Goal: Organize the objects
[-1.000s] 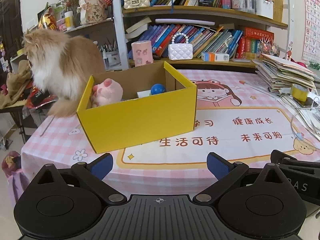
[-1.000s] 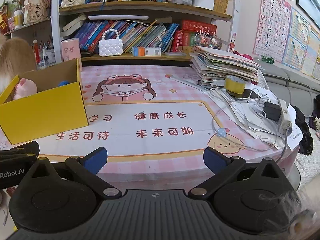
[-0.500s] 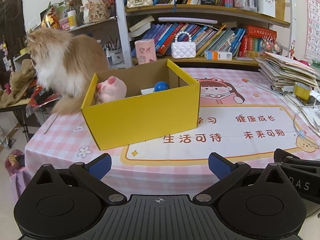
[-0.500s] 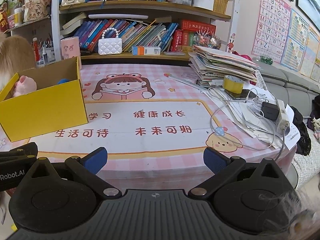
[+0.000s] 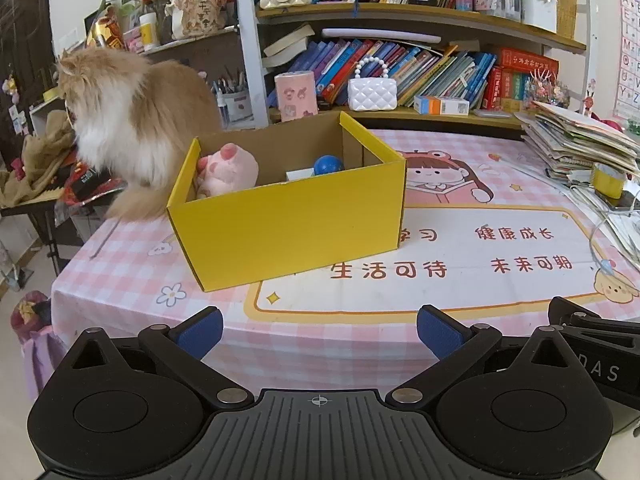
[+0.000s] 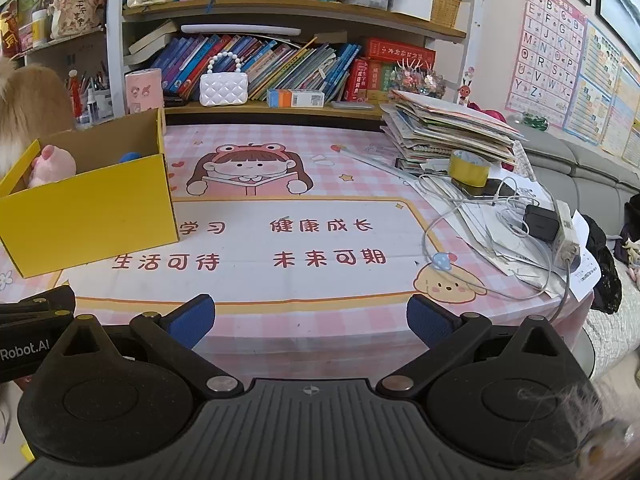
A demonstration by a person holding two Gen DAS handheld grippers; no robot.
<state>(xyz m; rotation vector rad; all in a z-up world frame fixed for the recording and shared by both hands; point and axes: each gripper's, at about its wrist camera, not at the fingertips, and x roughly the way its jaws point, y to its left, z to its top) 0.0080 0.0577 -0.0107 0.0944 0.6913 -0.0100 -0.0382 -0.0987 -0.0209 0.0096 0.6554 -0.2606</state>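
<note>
A yellow cardboard box with a plain brown inside sits open-topped on a pink checked tablecloth, ahead of the left gripper and slightly left of its jaws. Inside, a pink plush toy leans at the box's left end and a blue ball lies toward the right. A fluffy orange and white cat sits behind the box's left corner. Both grippers are spread wide and hold nothing. From the right gripper, the box lies ahead, far left of the jaws. Compared with a second ago, the box appears slightly further right in the left view; the cat has stayed put.
</note>
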